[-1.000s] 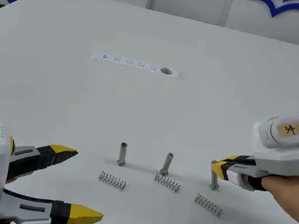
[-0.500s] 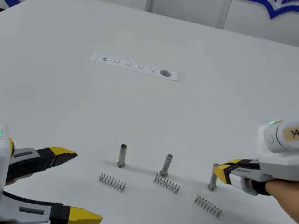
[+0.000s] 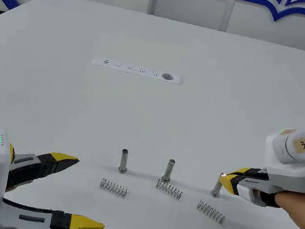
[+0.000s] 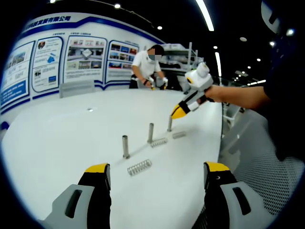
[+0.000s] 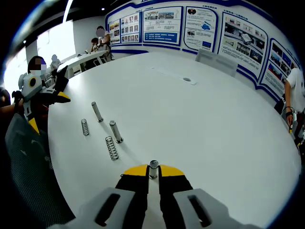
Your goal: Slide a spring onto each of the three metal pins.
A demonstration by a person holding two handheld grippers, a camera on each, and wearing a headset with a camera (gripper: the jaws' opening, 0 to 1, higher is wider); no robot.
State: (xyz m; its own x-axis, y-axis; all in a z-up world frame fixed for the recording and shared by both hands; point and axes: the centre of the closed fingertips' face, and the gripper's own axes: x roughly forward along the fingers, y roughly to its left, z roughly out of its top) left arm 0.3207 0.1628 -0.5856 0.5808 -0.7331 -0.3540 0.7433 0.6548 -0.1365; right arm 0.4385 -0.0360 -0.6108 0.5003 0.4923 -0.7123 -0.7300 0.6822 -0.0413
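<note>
The right hand-held gripper [image 3: 224, 181] was pinched on the rightmost pin [image 3: 216, 189], which seemed tilted on the white worktop [image 3: 201, 99]. The middle pin [image 3: 168, 170] and the left pin [image 3: 123, 160] stood upright. Three springs [image 3: 169, 189] lay flat, one just before each pin. The left hand-held gripper [image 3: 87, 194] hovered, jaws spread wide.

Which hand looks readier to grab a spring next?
Left. The left tongs are open and empty, facing the nearest spring, while the right tongs are shut on the end pin.
</note>
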